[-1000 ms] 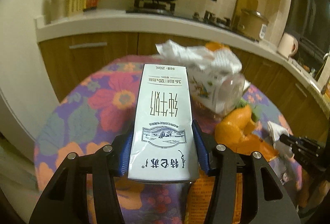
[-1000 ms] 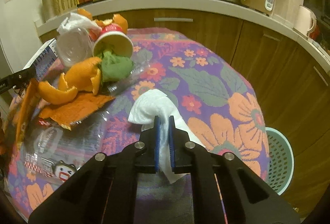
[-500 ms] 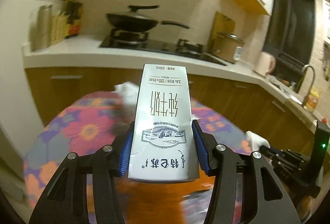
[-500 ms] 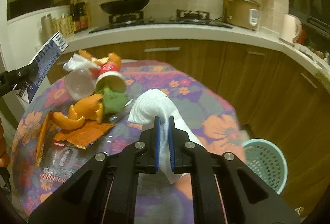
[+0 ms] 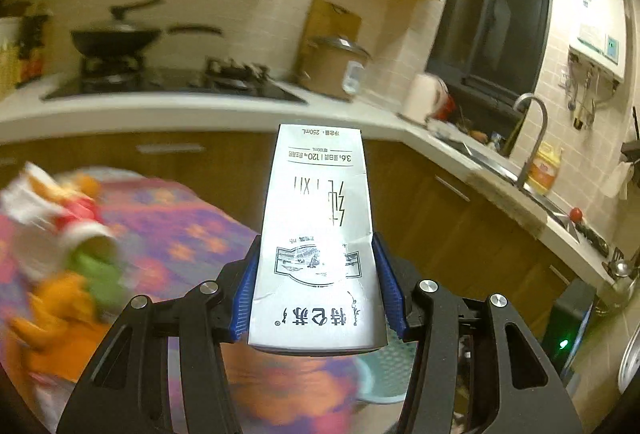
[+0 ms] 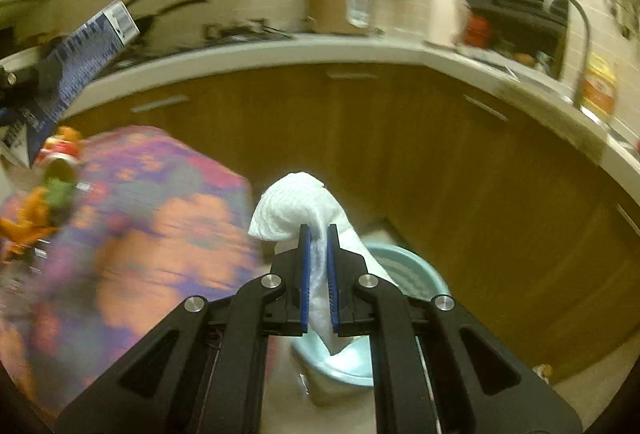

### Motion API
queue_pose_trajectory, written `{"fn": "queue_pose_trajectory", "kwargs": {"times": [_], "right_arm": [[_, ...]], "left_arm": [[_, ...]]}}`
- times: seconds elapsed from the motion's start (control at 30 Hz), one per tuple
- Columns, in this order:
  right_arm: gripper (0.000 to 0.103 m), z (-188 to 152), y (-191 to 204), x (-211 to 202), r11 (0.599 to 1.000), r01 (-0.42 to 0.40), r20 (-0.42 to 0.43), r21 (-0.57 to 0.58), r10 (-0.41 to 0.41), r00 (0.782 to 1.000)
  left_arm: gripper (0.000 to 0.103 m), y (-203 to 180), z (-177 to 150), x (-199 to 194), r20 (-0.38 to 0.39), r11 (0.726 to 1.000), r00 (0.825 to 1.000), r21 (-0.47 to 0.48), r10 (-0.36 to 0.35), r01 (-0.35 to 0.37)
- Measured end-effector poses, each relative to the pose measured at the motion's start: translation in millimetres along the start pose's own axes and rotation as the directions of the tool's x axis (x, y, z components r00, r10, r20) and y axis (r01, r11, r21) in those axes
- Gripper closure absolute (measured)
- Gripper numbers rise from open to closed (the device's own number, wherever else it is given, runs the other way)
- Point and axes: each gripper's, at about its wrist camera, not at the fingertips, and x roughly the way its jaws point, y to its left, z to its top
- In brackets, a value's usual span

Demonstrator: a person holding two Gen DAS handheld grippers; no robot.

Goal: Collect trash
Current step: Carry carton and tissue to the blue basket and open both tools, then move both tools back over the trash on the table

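Observation:
My left gripper (image 5: 316, 286) is shut on a flattened white milk carton (image 5: 318, 234), held upright between its blue pads. That carton (image 6: 80, 62) also shows at the far left of the right wrist view. My right gripper (image 6: 318, 274) is shut on a crumpled white paper towel (image 6: 296, 202), which hangs over a pale teal basket (image 6: 412, 266) on the floor. In the left wrist view the basket (image 5: 384, 374) peeks out below the carton. More trash stays on the floral table: orange peel (image 5: 60, 298), a paper cup (image 5: 84, 234) with green scrap, a white tissue (image 5: 24, 194).
The round table with the floral cloth (image 6: 132, 234) fills the left. Brown cabinets under a white counter (image 6: 360, 50) curve around behind, with a stove and wok (image 5: 116, 34), a rice cooker (image 5: 336, 62), a kettle and a sink tap (image 5: 532, 130). Bare floor (image 6: 580, 386) lies right of the basket.
Both grippers have swung to the right, off the table toward the cabinets. The teal basket has come under the right gripper. The trash pile has slid to the left edge. Both grips are unchanged.

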Motion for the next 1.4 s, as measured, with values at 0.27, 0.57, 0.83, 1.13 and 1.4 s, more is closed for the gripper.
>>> {"fn": "queue_pose_trajectory", "kwargs": {"times": [0.27,0.57,0.83,1.13,1.4], "right_arm": [[0.098,-50.5,-74.5,74.3,0.996,0.031,-0.127,0.084,-0.021,0.992],[0.098,-84.5,-106.0,142.4,0.992,0.029,-0.227,0.120,-0.001,0.974],[0.094,-87.3,-111.1,166.4,0.991,0.022,-0.280,0.131,0.015,0.960],[0.078,-91.1,-116.4,156.1,0.986,0.021,-0.275,0.164,0.026,0.961],[0.078,-73.1,-115.1,120.2,0.986,0.035,-0.229,0.163,0.003,0.973]], "left_arm": [[0.053,-71.3,-97.5,124.6,-0.188,1.000,0.982,-0.010,0.011,-0.014],[0.053,-78.4,-167.9,203.1,-0.316,0.999,0.948,0.025,0.042,-0.036],[0.053,-83.9,-180.3,227.7,-0.382,0.999,0.924,0.042,0.031,-0.016],[0.049,-86.1,-178.6,221.5,-0.395,1.000,0.918,0.019,0.008,0.000],[0.047,-87.4,-161.4,187.6,-0.361,0.999,0.932,-0.046,-0.032,0.017]]}}
